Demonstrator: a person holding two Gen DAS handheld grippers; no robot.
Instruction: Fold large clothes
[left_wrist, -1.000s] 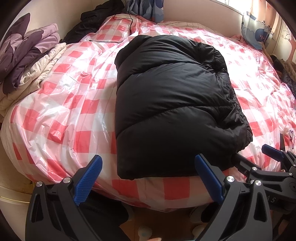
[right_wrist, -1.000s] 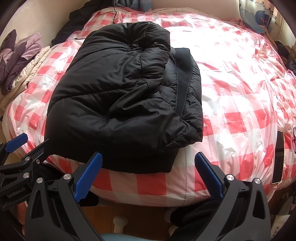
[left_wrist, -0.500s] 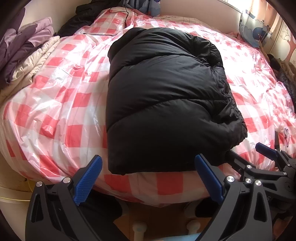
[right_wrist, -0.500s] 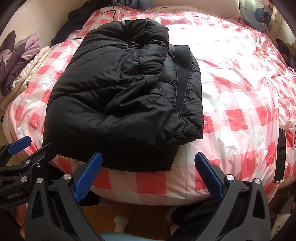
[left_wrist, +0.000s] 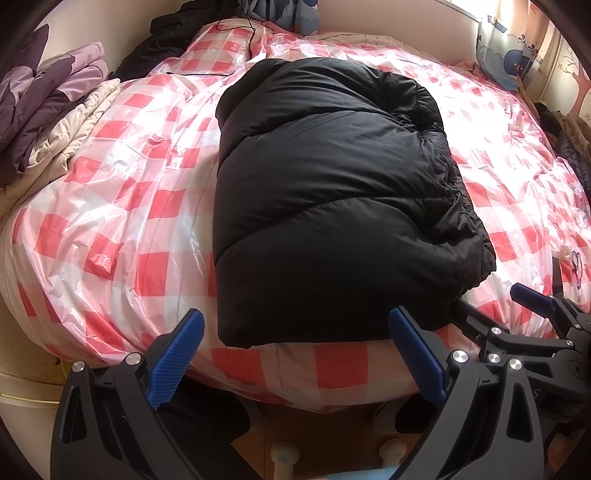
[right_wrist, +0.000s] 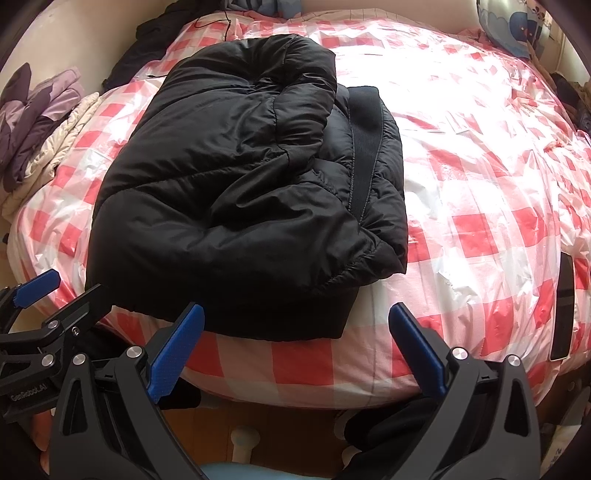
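Observation:
A black puffer jacket lies folded in a thick bundle on the bed with the red-and-white checked plastic cover. Its hem reaches the near edge of the bed. My left gripper is open just in front of the hem, nothing between its blue pads. Seen from the right wrist view, the jacket shows a ribbed band on its right side, and my right gripper hangs open before the hem. The right gripper is close to the jacket's near right corner, and the left gripper is by its near left corner.
Folded purple and beige clothes are stacked at the bed's left side. Dark garments lie at the far end, a patterned pillow at the far right. A dark phone rests near the bed's right edge. Wooden floor shows below.
Both grippers shifted only slightly in front of the bed edge and stay open. The jacket lies as before.

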